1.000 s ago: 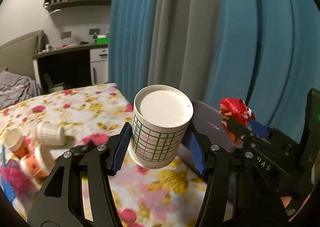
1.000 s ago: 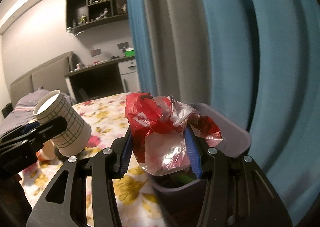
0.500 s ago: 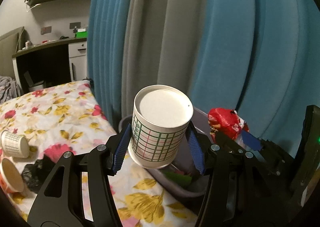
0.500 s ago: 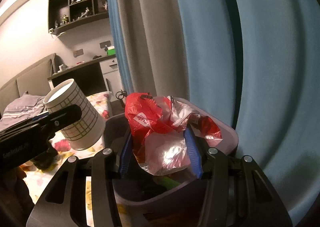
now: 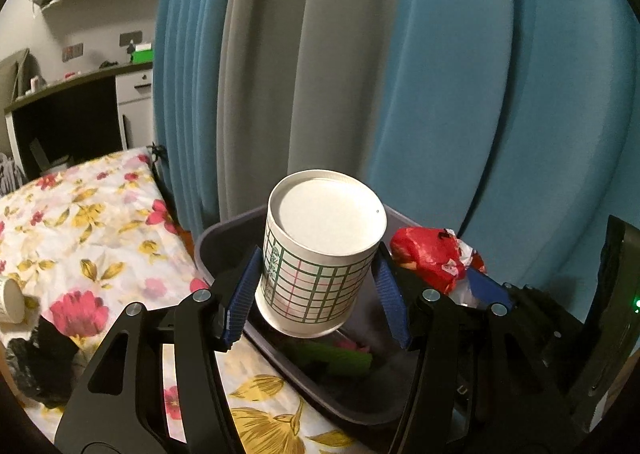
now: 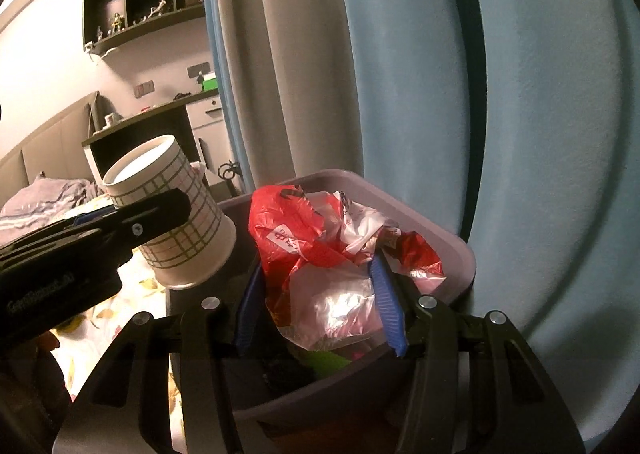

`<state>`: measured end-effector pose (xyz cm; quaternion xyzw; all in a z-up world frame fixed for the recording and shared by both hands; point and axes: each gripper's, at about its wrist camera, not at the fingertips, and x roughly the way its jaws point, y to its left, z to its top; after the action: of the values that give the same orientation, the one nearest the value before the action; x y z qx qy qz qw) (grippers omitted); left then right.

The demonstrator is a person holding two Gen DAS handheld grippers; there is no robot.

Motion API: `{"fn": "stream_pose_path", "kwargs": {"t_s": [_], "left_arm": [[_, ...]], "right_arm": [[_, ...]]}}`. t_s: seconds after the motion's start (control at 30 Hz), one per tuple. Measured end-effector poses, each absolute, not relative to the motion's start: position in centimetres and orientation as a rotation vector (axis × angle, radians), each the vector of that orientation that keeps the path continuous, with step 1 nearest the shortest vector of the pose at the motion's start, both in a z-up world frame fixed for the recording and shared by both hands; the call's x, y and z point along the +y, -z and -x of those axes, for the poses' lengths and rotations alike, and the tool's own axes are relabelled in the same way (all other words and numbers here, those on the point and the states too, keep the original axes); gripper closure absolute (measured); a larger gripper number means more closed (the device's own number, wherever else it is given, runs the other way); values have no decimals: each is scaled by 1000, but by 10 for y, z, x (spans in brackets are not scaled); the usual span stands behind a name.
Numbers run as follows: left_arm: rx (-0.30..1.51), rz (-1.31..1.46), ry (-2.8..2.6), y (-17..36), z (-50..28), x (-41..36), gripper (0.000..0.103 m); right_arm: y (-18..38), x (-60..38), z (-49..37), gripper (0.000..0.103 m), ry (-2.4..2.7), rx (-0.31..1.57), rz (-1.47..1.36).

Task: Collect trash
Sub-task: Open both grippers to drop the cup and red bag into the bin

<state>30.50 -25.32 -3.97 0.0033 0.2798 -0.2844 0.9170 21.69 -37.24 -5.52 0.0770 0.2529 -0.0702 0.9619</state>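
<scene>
The grid-printed paper cup (image 5: 320, 254), clamped upside down in the left gripper (image 5: 316, 294), and the crumpled red-and-clear plastic bag (image 6: 332, 266) pinched by the right gripper (image 6: 320, 306) hang over the grey bin (image 6: 460, 254), seemingly for dropping in

left gripper (image 5: 316, 290): black frame, blue ribbed pads, silver screws | right gripper (image 6: 320, 298): same build | left gripper's side, right view: faint grey lettering, unreadable
</scene>
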Motion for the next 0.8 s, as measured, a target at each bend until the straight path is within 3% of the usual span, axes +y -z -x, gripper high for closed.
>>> {"fn": "stream_pose_path", "kwargs": {"t_s": [0.27,0.47,0.6,0.8], "left_arm": [[620,31,616,47,-314,-260,46],[630,59,633,49,-314,-257,25],[615,57,614,45,-308,-249,19],[558,76,517,35,-281,-213,13]], "right_arm": [[57,-375,-228,39,126,539,-125],[58,-376,-217,37,136,544,-112],[56,-378,-202,34,155,528,-101],[41,-382,-172,20,178,441,-125]]}}
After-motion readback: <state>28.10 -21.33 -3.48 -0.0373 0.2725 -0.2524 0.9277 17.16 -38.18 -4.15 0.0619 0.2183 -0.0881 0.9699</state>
